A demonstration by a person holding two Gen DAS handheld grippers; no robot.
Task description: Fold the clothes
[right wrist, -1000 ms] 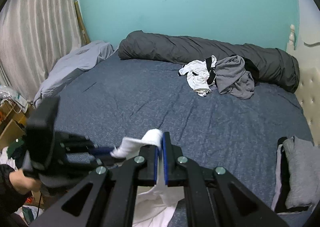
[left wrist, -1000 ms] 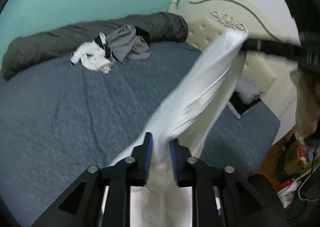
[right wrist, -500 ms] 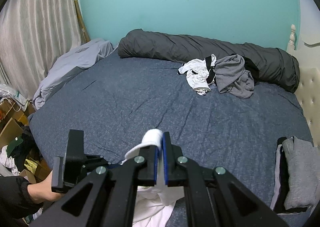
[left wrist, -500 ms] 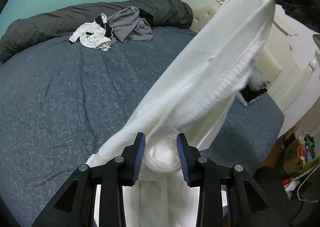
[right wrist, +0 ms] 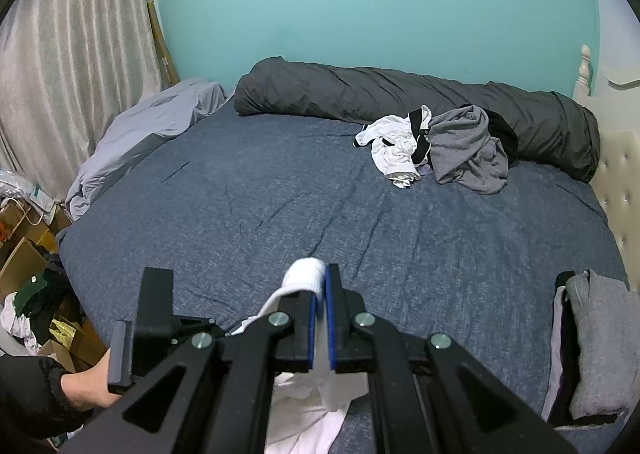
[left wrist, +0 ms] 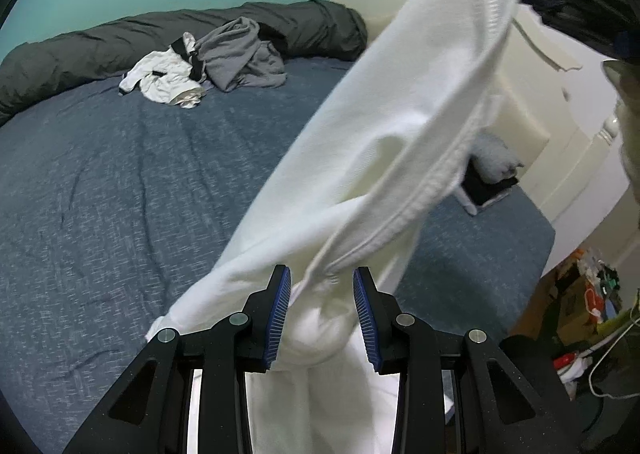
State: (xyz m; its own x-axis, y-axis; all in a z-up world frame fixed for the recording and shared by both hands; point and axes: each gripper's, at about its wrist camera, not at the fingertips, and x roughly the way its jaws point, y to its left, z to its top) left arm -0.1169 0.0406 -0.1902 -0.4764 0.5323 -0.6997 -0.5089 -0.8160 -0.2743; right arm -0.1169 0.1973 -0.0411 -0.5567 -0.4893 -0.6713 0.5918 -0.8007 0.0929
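Soft white knit garment point(left wrist: 400, 125) with a ribbed hem stretches between right tongs point(right wrist: 319, 318), pinching it, and left tongs point(left wrist: 322, 318), spread around bunched cloth over the heathered blue bed point(left wrist: 120, 181).

White garment point(left wrist: 400, 125), heathered navy bedsheet point(right wrist: 280, 213) (flecked), teal wall point(right wrist: 380, 5)

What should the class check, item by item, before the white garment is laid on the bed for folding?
1. Right gripper pinching the white garment: ok.
2. Left gripper gripping it: not ok; cloth lies between the pads, jaws apart.
3. Garment spread flat: not ok; it hangs bunched between the grippers.
4. Bare bed ahead: ok.
5. Loose clothes clear of that spot: ok, far by the rolled duvet.
6. Which garment edge is held: cannot tell.
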